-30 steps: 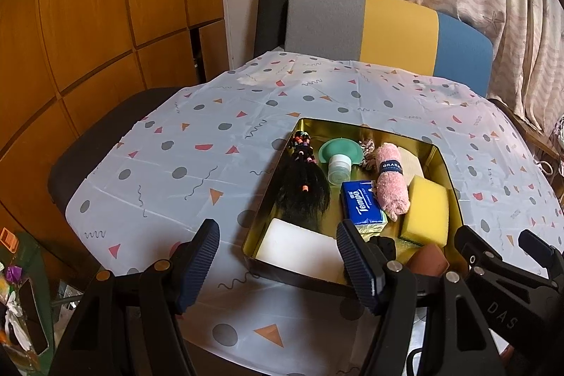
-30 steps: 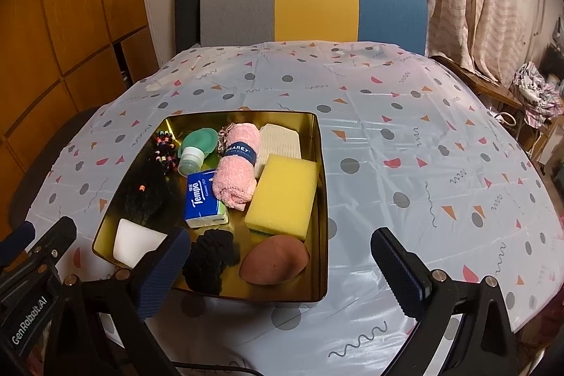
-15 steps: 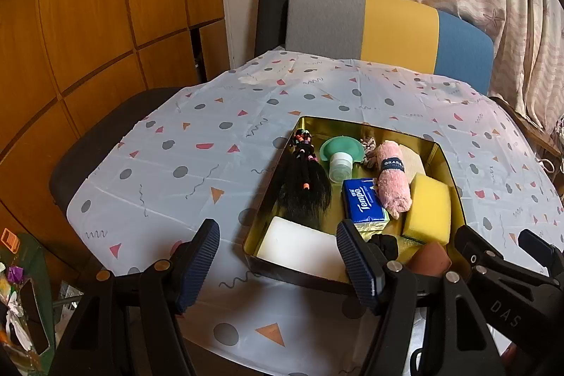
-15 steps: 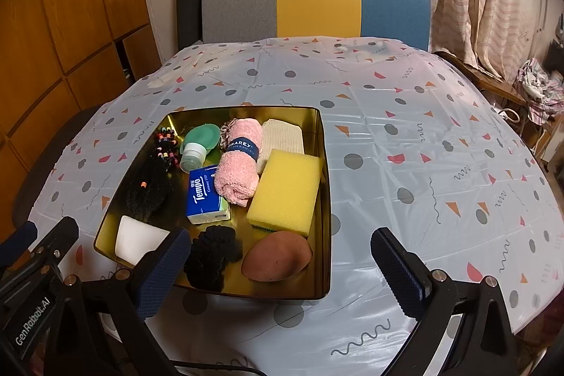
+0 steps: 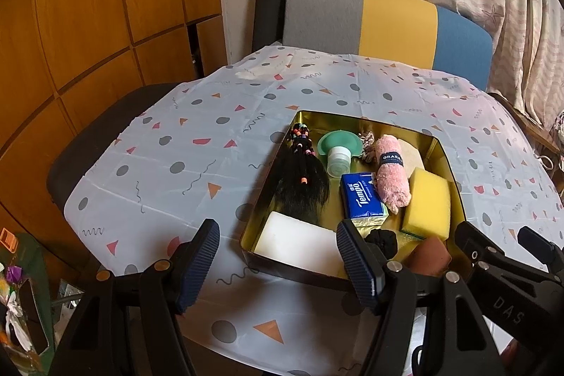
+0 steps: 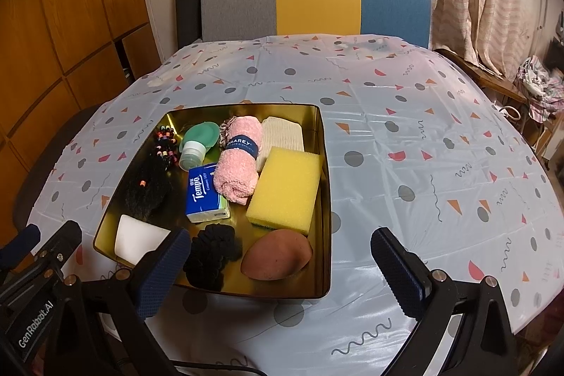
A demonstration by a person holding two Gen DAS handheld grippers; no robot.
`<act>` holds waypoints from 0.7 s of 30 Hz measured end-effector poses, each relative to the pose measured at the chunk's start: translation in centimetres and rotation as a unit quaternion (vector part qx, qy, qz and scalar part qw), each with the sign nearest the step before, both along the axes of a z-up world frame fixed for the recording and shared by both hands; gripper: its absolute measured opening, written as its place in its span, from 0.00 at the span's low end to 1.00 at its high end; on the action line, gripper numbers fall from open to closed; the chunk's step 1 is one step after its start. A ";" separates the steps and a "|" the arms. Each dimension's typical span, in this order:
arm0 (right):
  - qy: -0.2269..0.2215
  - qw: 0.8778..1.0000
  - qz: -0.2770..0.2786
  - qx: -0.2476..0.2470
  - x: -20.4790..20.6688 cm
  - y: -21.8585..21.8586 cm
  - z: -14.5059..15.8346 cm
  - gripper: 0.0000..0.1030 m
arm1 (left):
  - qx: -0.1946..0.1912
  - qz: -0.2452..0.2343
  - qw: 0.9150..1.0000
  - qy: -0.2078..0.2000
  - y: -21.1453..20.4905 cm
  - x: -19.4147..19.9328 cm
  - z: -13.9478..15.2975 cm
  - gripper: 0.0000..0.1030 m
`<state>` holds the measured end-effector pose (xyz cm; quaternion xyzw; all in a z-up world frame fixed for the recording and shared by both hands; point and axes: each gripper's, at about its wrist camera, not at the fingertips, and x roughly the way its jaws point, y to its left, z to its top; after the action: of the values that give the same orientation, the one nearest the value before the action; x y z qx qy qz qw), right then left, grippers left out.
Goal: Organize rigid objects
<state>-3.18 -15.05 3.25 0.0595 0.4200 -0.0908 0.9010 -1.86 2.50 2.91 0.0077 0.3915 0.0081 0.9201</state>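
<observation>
Now both your grippers, left gripper (image 5: 278, 261) and right gripper (image 6: 282, 270), hang with jaws wide and empty near the gold tin (image 6: 326, 199) on the tabletop (image 6: 423, 147). Go slowly for the green bottle (image 6: 195, 147) inside; it lies flat, cap pointing toward you.

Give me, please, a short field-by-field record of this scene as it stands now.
surface: table under a patterned cloth
container: gold tray, on the table
in tray: sponge, pink towel, tissue pack, green bottle, black scrunchie, brown pad, white block, black hairpiece
left gripper: open, empty, near the tray's front edge
right gripper: open, empty, near the tray's front edge
</observation>
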 end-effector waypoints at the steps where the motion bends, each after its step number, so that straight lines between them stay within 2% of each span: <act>1: 0.000 1.000 0.000 0.000 0.0 0.0 0.0 1.00 | 0.001 0.000 1.000 0.000 0.0 0.0 0.0 0.68; 21: 0.000 1.000 -0.002 0.004 0.1 -0.2 0.0 1.00 | 0.003 -0.008 1.000 -0.005 -0.3 0.0 0.2 0.67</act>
<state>-3.12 -15.28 3.22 0.0642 0.4198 -0.0908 0.9008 -1.90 2.20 3.15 0.0135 0.3865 0.0019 0.9222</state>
